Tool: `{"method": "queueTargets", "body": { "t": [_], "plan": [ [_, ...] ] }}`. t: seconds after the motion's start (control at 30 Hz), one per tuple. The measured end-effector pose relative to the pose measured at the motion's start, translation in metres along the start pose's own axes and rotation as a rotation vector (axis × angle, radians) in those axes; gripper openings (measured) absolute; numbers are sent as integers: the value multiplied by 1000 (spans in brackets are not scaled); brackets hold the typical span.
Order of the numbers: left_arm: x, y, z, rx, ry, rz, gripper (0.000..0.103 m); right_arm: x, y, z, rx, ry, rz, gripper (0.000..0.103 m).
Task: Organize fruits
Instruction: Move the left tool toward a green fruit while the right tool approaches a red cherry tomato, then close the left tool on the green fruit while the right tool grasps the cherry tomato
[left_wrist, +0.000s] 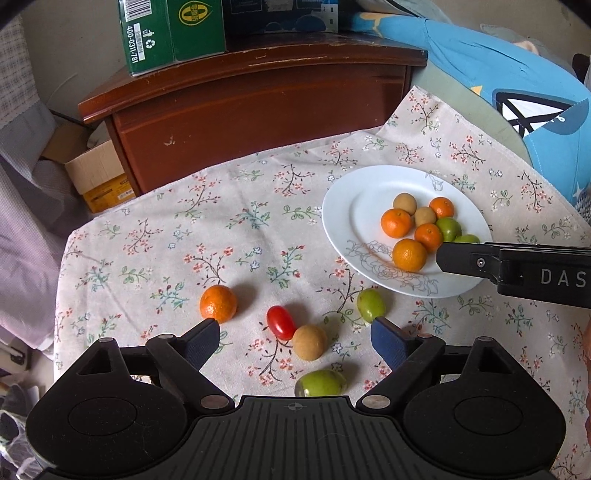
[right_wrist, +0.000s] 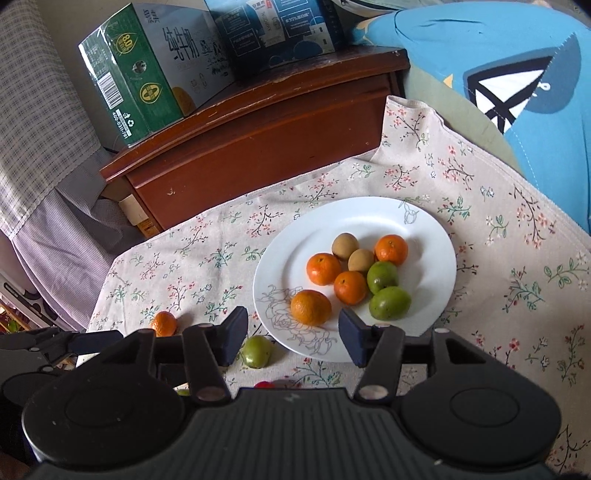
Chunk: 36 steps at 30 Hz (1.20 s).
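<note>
1. Plate (right_wrist: 288, 254), white, on floral cloth (left_wrist: 155, 236) over the surface: holds four oranges, two brown fruits and two green fruits, clustered.
2. Loose fruit on the cloth, left of the plate: orange (left_wrist: 218, 303), red tomato (left_wrist: 281, 322) touching a brown fruit (left_wrist: 309, 342), green fruit (left_wrist: 371, 305), second green fruit (left_wrist: 320, 383) nearest the camera.
3. Left gripper (left_wrist: 293, 338): fingers spread wide, empty, above the tomato and brown fruit.
4. Right gripper (right_wrist: 291, 338): fingers partly apart, gripping nothing, at the plate's near rim by the nearest orange (right_wrist: 311, 307).
5. Wooden cabinet (left_wrist: 258, 107) behind, bearing cartons.
</note>
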<state>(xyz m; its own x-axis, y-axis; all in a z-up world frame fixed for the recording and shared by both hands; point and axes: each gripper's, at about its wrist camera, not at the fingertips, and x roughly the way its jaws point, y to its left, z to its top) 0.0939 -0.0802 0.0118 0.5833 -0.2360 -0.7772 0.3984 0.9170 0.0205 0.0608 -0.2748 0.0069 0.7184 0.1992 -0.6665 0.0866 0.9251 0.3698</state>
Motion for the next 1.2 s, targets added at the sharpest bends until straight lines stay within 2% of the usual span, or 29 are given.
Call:
{"method": "queueTargets", "body": {
  "t": [0.47, 0.9, 1.07, 1.13, 1.2],
  "plan": [
    [-16, 31, -34, -68, 15, 62, 91, -4, 4, -27, -13, 56, 5, 56],
    [-3, 44, -55, -113, 60, 34, 91, 17, 20, -47, -109, 107, -3, 55],
    [-1, 41, -57, -103, 53, 30, 91, 26, 23, -48, -125, 108, 12, 46],
    [0, 42, -58, -105, 51, 21, 91, 30, 25, -50, -131, 118, 14, 38],
    [0, 40, -57, -105, 45, 10, 91, 33, 26, -51, -136, 127, 19, 36]
  ]
}}
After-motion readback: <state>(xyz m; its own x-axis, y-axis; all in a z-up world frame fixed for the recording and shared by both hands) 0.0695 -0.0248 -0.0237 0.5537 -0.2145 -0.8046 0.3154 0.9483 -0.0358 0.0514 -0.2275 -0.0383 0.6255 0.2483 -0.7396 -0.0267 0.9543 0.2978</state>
